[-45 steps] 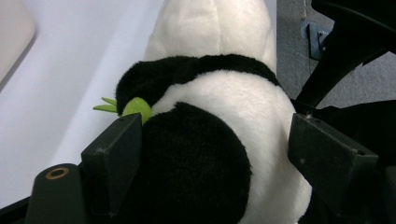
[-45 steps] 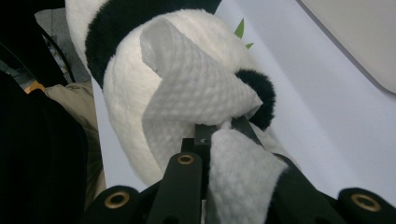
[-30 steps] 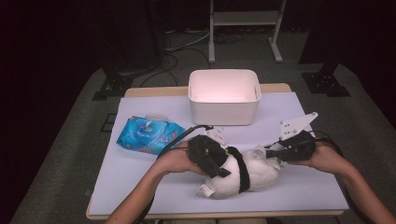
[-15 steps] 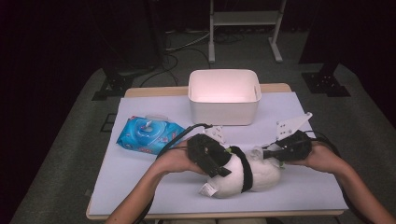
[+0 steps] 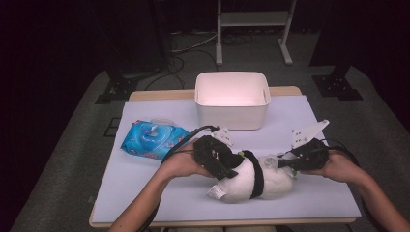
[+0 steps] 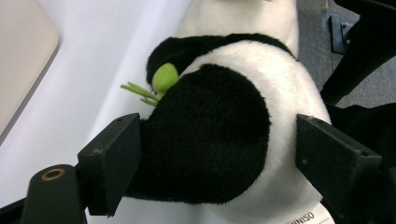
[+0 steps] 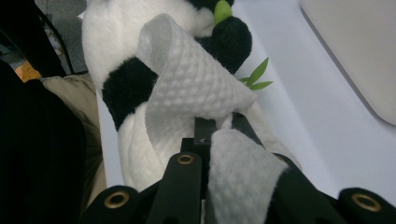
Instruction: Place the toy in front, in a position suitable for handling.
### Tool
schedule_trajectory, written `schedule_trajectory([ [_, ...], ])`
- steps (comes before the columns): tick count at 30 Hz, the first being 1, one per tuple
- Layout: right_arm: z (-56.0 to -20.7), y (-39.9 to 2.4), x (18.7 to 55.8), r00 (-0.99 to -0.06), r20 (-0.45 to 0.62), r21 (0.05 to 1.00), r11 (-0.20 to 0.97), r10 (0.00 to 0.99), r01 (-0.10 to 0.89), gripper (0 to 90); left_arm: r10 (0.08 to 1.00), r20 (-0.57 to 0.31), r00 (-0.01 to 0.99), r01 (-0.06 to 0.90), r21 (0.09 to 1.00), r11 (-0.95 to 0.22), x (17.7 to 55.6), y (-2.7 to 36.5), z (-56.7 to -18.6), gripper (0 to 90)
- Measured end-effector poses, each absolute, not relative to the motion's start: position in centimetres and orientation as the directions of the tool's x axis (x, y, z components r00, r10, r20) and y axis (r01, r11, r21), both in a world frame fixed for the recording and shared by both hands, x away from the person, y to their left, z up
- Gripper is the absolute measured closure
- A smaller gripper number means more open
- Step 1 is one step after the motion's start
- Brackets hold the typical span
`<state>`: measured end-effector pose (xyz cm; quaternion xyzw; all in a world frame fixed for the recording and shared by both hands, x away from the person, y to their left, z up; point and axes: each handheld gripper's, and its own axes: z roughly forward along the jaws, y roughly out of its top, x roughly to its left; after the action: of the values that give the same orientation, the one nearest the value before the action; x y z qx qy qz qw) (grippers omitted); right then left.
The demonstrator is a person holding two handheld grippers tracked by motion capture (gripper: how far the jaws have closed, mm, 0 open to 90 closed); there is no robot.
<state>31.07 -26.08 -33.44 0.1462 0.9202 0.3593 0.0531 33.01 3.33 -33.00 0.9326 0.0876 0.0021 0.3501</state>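
1. Near edge of bench (image 5: 145, 203): 1 plush panda (image 5: 241, 186) lies on its side, centre-front, white w/ black band; sewn tag at its near end, print cut off, reads "...INISO" in left tool view.
2. Left tool (image 5: 227, 162) sits on panda's left end. Jaws wide, one each side of a black patch of the plush (image 6: 210, 140); jaws have just been opening, pads look just off the fur.
3. Right tool (image 5: 283, 164) at panda's right end, jaws narrow, clamped on 1 white textured wipe (image 7: 196, 93); wipe drapes over jaws and lies against panda's head.
4. Green leaf sprig (image 7: 254, 74) on panda, by the black paw.
5. 2 hands, 2 tools, each w/ cable.
6. Mid-left: 1 blue wipes pack (image 5: 152, 140), flat, well apart from panda; print too small to read.
7. Far centre: 1 white bin (image 5: 232, 111), open top, near back edge of bench.
8. Beyond bench: grey floor, cables, metal stand legs.
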Motion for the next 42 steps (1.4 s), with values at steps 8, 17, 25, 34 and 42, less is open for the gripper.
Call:
schedule_trajectory([
  [8,-33.5,-26.2,30.7,-0.949,0.015,0.667,0.704,0.314,0.244,83.1,0.192,-0.060,0.979,0.185,0.644,-0.742,33.6,3.4,-32.8,17.1],
  [17,-33.3,-25.7,30.5,-0.955,0.010,0.676,0.701,0.298,0.226,82.7,0.170,-0.097,0.981,0.193,0.636,-0.747,33.5,3.5,-33.4,17.1],
  [25,-32.4,-22.9,30.8,-0.971,-0.036,0.651,0.742,0.238,0.158,82.7,0.153,-0.102,0.983,0.183,0.642,-0.744,33.3,3.4,-33.6,17.1],
  [34,-32.8,-20.0,31.3,-0.982,-0.037,0.631,0.766,0.187,0.122,82.5,0.150,-0.086,0.985,0.170,0.643,-0.747,33.0,3.5,-33.7,17.1],
  [42,-32.4,-19.4,31.7,-0.984,-0.025,0.660,0.742,0.176,0.116,82.3,0.151,-0.094,0.984,0.175,0.654,-0.736,33.0,3.7,-33.8,17.1],
])
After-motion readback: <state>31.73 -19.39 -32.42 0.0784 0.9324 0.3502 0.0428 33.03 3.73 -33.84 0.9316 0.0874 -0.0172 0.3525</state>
